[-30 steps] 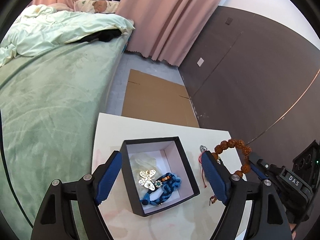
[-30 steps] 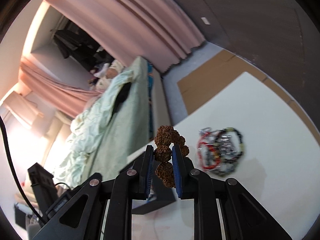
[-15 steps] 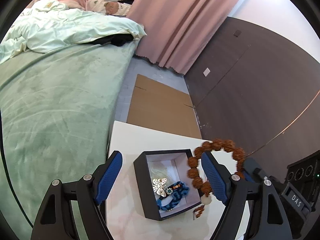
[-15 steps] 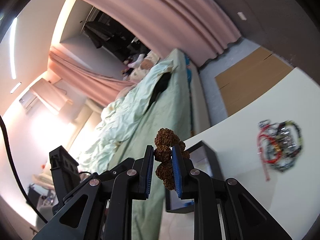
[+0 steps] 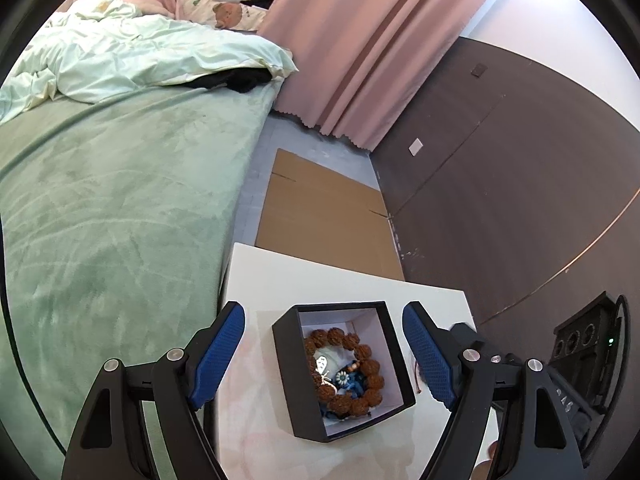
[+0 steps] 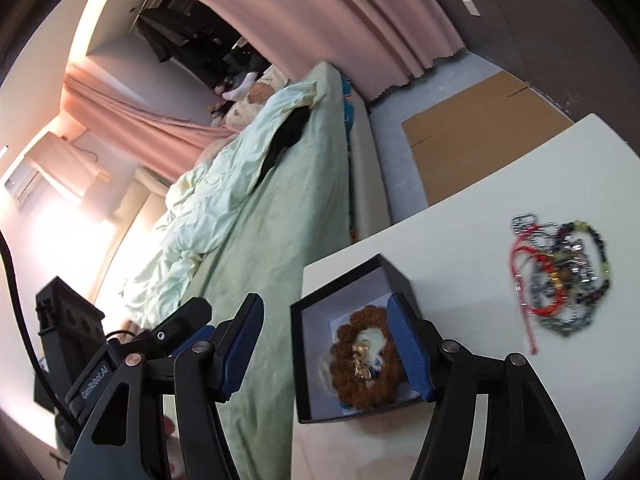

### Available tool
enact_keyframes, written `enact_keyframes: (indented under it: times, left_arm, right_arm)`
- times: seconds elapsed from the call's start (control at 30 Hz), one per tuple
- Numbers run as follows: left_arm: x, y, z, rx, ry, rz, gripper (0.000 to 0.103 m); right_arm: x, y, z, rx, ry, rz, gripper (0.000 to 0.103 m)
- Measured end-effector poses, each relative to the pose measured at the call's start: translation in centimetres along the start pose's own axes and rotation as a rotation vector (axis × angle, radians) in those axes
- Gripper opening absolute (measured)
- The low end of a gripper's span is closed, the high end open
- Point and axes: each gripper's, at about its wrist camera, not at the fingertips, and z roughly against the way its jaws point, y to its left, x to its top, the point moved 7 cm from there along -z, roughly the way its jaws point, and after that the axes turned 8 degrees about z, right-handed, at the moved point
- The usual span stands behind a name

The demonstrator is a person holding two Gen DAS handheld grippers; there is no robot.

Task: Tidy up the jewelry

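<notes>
1. Right claw (image 6: 326, 344): jaws just been opening, now spread, gripping nothing.
2. Brown bead bracelet (image 6: 368, 364) lying in black box (image 5: 289, 364) between its fingers, partly hiding smaller pieces.
3. Left claw (image 5: 324, 354): spread, straddling box on worktop (image 5: 256, 280).
4. Jewelry heap (image 6: 560, 272) right of right claw, blurred.

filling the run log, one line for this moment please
right claw: just opened, empty | bead bracelet: in black box | left claw: open | jewelry pile: on table
</notes>
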Motion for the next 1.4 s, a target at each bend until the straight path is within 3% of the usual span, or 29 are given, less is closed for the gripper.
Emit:
enact_keyframes:
  times: [0.27, 0.4, 0.83, 1.17, 1.33, 1.4]
  left_arm:
    - [-1.6, -1.7, -0.4, -0.009, 0.017, -0.046, 0.082]
    - [-3.2, -3.4, -0.8, -0.02, 0.033, -0.097, 0.082]
    - [-8.4, -9.4, -1.9, -0.091, 0.083, -0.271, 0.081]
    - [-10.9, -12.9, -4.4, -0.085, 0.155, -0.391, 0.058]
    - [-11.3, -13.9, -6.7, -0.07, 0.196, -0.399, 0.05]
    - [-11.3, -13.9, -7.6, -0.06, 0.226, -0.384, 0.041]
  right_arm:
    - [1.0, -3.1, 5.2, -0.081, -0.077, -0.034, 0.065]
    - [1.6, -5.3, 8.0, -0.161, -0.111, -0.046, 0.065]
    - [-0.3, -10.7, 12.0, -0.24, -0.083, -0.158, 0.065]
    - [-2.0, -15.3, 13.5, -0.25, -0.025, -0.282, 0.065]
    - [-2.6, -16.7, 13.6, -0.247, -0.004, -0.334, 0.064]
    - [-2.6, -17.1, 13.8, -0.239, -0.007, -0.356, 0.064]
